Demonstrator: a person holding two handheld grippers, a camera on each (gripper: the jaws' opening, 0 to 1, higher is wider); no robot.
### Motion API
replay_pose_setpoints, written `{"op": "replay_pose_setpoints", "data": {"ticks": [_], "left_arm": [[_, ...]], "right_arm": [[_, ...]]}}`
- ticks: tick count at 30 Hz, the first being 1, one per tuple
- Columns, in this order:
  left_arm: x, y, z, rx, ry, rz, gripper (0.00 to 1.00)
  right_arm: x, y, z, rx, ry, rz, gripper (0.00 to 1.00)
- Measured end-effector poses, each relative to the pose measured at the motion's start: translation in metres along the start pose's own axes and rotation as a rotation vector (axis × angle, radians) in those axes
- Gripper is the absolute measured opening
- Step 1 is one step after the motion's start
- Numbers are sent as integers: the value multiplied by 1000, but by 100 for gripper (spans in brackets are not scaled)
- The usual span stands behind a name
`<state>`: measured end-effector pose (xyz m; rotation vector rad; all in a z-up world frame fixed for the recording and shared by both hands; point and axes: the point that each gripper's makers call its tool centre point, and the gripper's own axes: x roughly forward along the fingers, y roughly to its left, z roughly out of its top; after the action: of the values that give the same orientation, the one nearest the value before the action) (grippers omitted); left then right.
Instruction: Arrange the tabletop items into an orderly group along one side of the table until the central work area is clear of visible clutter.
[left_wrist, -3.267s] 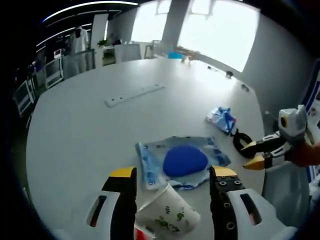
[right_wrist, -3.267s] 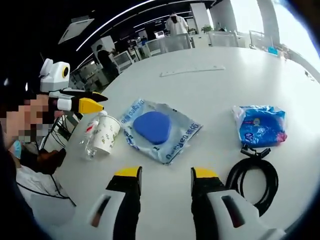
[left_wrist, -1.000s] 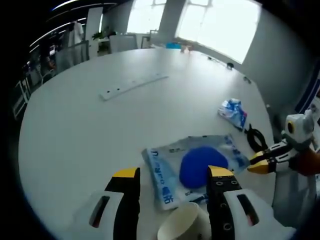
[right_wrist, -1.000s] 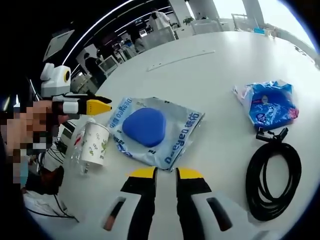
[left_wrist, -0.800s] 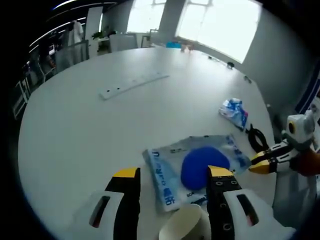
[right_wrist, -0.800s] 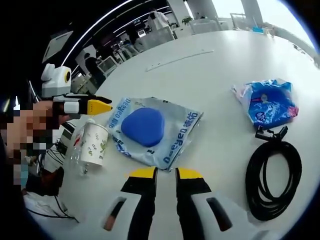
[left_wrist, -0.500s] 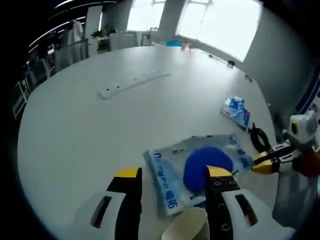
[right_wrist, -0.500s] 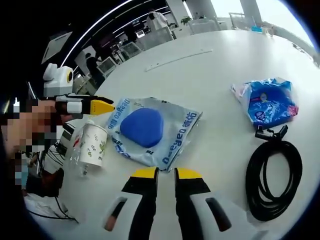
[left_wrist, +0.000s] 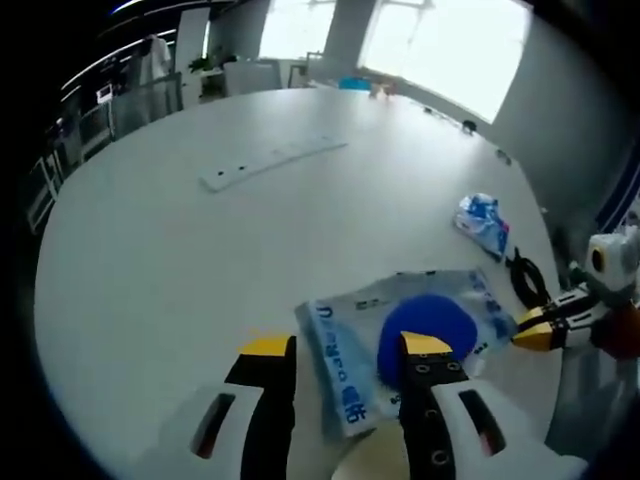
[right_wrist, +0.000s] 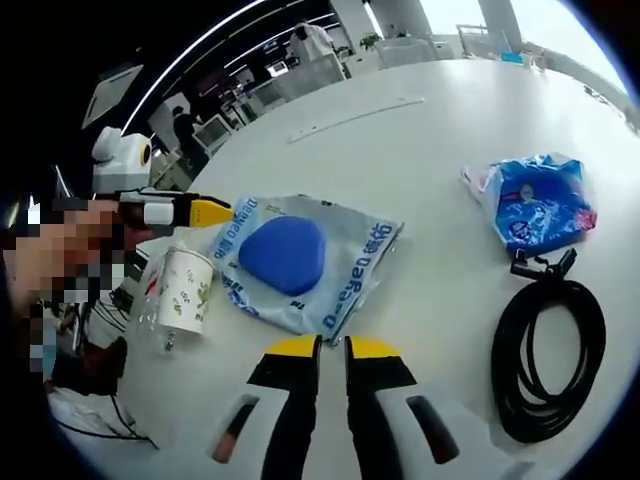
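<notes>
A clear printed bag (right_wrist: 355, 270) holding a blue pad (right_wrist: 283, 253) lies flat mid-table. Left of it stands a white paper cup (right_wrist: 184, 289) with green print. My left gripper (right_wrist: 205, 211) hovers just above the cup. In the left gripper view its jaws (left_wrist: 346, 347) stand open over the bag's (left_wrist: 335, 345) near edge, with the blue pad (left_wrist: 430, 335) behind the right jaw. My right gripper (right_wrist: 333, 348) sits in front of the bag with its jaws almost touching and nothing between them. It also enters the left gripper view as the right gripper (left_wrist: 545, 330).
A crumpled blue packet (right_wrist: 530, 205) and a coiled black cable (right_wrist: 548, 350) lie to the right; they show in the left gripper view as the packet (left_wrist: 482, 222) and cable (left_wrist: 527, 278). A long white strip (left_wrist: 270, 160) lies farther back. Desks and a person stand beyond the table.
The left jaws have narrowed and that gripper has drifted toward the bag, so the cup has slid out of the bottom of its view. The right jaws have closed further.
</notes>
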<state>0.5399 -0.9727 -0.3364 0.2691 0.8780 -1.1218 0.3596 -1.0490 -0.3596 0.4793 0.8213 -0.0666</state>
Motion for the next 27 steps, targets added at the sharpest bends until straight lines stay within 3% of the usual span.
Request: {"op": "replay_pose_setpoints", "data": {"ticks": [7, 22, 27], "left_arm": [[5, 3, -1, -14, 9, 6, 24], [10, 8, -10, -19, 38, 15, 14], [10, 13, -13, -21, 51, 33, 5]], "right_arm": [[1, -1, 1, -13, 5, -2, 4], [3, -1, -1, -27, 17, -5, 2], [3, -1, -2, -27, 18, -5, 2]]}}
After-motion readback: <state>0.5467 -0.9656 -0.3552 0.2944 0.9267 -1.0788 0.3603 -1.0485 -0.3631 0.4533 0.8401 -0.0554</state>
